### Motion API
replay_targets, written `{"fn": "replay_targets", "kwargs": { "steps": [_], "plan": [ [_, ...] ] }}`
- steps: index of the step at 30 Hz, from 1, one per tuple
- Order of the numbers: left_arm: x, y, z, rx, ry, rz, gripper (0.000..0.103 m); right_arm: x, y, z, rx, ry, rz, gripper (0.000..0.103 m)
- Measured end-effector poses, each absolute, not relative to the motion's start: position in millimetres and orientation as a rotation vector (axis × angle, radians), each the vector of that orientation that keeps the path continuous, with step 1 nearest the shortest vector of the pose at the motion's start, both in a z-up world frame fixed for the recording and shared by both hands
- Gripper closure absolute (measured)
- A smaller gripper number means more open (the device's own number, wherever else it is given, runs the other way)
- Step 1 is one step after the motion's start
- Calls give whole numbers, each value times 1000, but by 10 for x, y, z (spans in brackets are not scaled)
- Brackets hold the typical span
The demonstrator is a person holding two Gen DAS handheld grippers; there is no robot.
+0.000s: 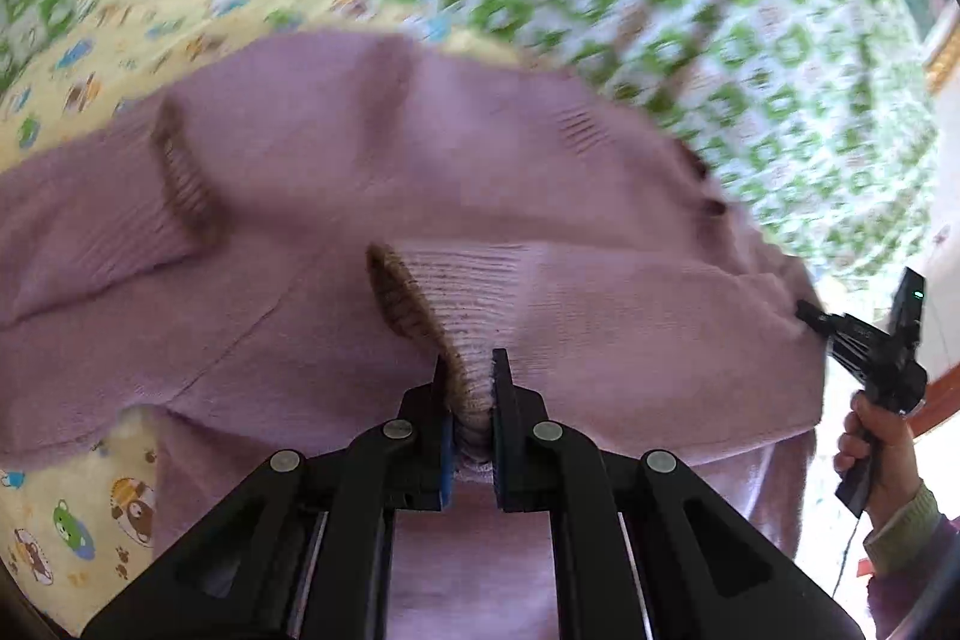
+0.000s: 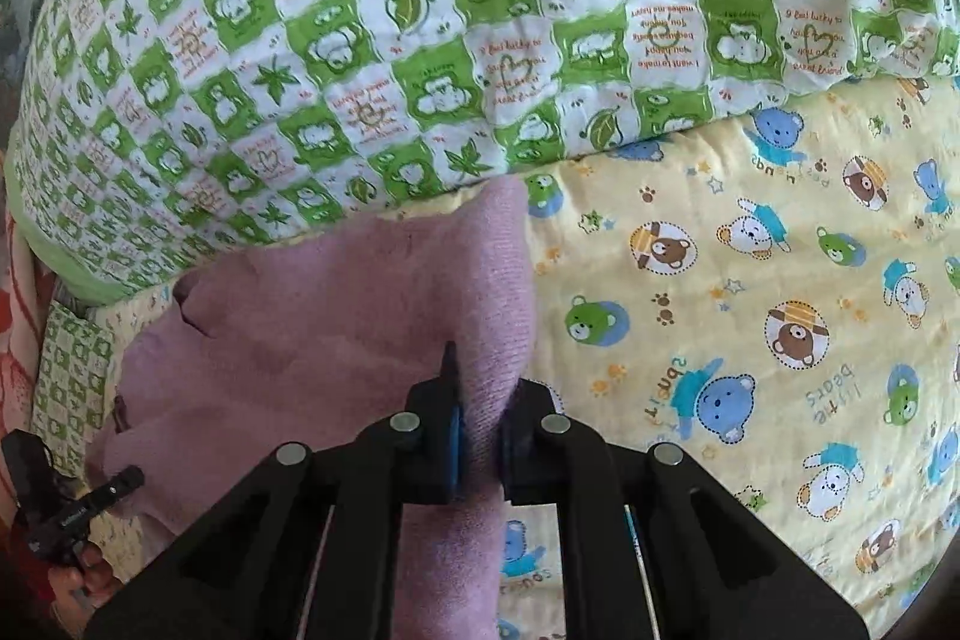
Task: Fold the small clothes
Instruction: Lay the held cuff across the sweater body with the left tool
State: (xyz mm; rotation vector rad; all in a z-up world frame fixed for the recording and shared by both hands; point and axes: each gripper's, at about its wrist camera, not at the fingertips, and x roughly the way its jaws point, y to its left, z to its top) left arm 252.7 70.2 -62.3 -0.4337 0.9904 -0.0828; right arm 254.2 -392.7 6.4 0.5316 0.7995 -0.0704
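Observation:
A small lilac knit sweater (image 1: 372, 172) with brown-edged ribbed cuffs is held up over the bed. My left gripper (image 1: 471, 376) is shut on a ribbed, brown-trimmed edge of it (image 1: 444, 334). The right gripper (image 1: 807, 313) shows at the sweater's right edge in the left wrist view, held by a hand (image 1: 876, 454). In the right wrist view my right gripper (image 2: 480, 388) is shut on a fold of the same sweater (image 2: 336, 316), which hangs to the left. The left gripper (image 2: 126, 481) shows at the lower left there.
A yellow sheet with cartoon bears (image 2: 750, 292) covers the bed under the sweater; it also shows in the left wrist view (image 1: 120, 34). A green-and-white checked quilt (image 2: 420, 10) lies bunched behind it. A red patterned cloth (image 2: 15, 316) sits at the far left.

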Motion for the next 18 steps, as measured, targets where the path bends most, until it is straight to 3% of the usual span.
{"fn": "replay_targets", "kwargs": {
  "steps": [7, 10, 12, 14, 15, 16, 18],
  "plan": [
    [2527, 823, -752, -420, 998, -72, 95, 2578, -3793, -158, 458, 823, -108, 93],
    [2498, 825, -694, -399, 978, -63, 95, 2592, -3764, -99, 462, 823, -100, 88],
    [2499, 838, -727, -381, 990, -55, 94, 2537, -3743, -11, 474, 819, -111, 76],
    [2489, 859, -744, -380, 992, -51, 94, 2426, -3669, 109, 472, 783, -142, 46],
    [2481, 868, -745, -381, 991, -49, 94, 2347, -3615, 185, 470, 753, -155, 38],
    [2479, 863, -743, -379, 990, -48, 94, 2244, -3520, 276, 464, 710, -158, 33],
    [2480, 849, -738, -371, 988, -44, 94, 2152, -3315, 360, 459, 664, -97, 33]
  ]
}}
